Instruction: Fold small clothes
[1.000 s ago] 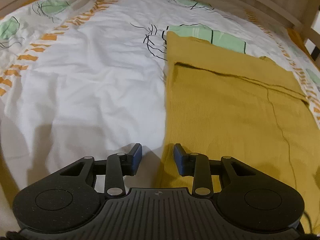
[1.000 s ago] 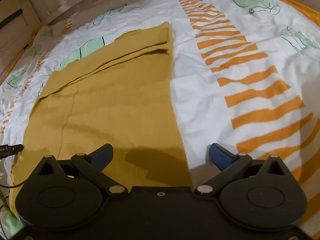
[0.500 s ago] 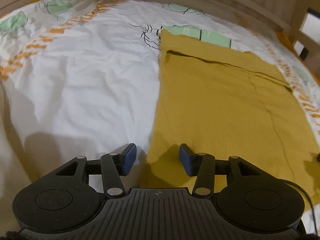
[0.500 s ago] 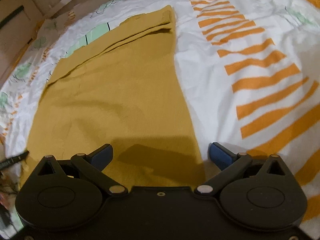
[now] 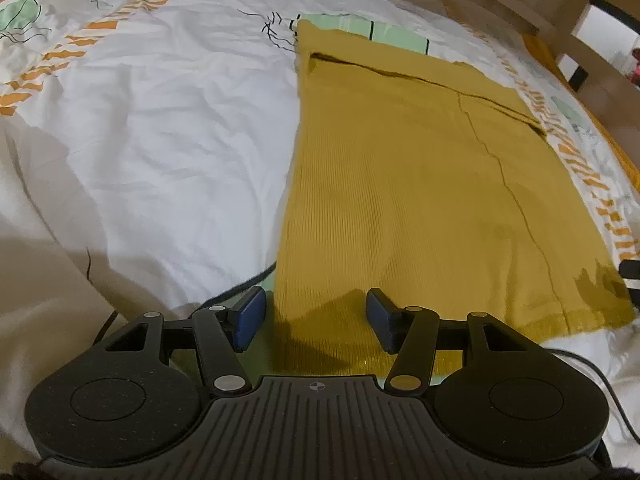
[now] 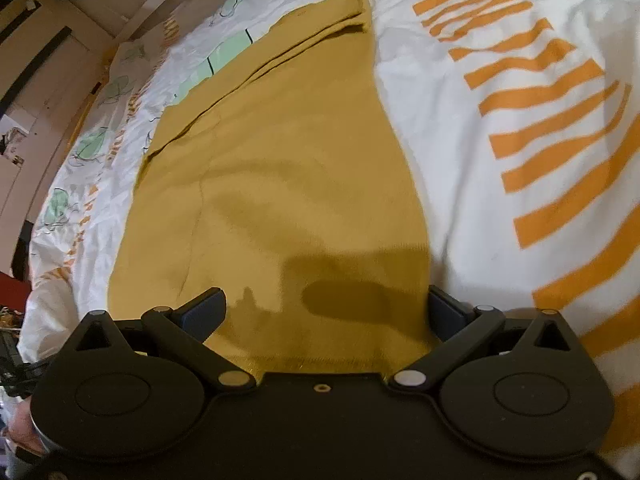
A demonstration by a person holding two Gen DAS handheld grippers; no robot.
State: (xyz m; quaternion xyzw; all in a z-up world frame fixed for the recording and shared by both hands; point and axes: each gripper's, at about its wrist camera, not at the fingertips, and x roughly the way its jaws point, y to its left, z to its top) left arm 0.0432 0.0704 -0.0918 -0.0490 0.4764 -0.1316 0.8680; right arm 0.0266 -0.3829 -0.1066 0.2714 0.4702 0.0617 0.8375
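A mustard-yellow knitted garment (image 5: 420,184) lies flat on the bed, partly folded, with a layered fold near its far end. It also shows in the right wrist view (image 6: 280,184). My left gripper (image 5: 314,318) is open and hovers over the garment's near left corner, its blue pads (image 5: 248,316) on either side of the hem edge. My right gripper (image 6: 326,312) is open wide over the garment's near right corner, one pad on the cloth side and one past its right edge. Neither holds anything.
The bed cover (image 5: 160,120) is white with orange stripes (image 6: 560,120) and green prints. A wooden bed rail (image 5: 500,4) runs along the far side. A black cable (image 5: 248,284) lies by the left gripper. A door (image 6: 44,76) stands at the left.
Both grippers have pulled back toward the garment's near hem. The left jaws have opened wider. The near corners now sit between the jaws.
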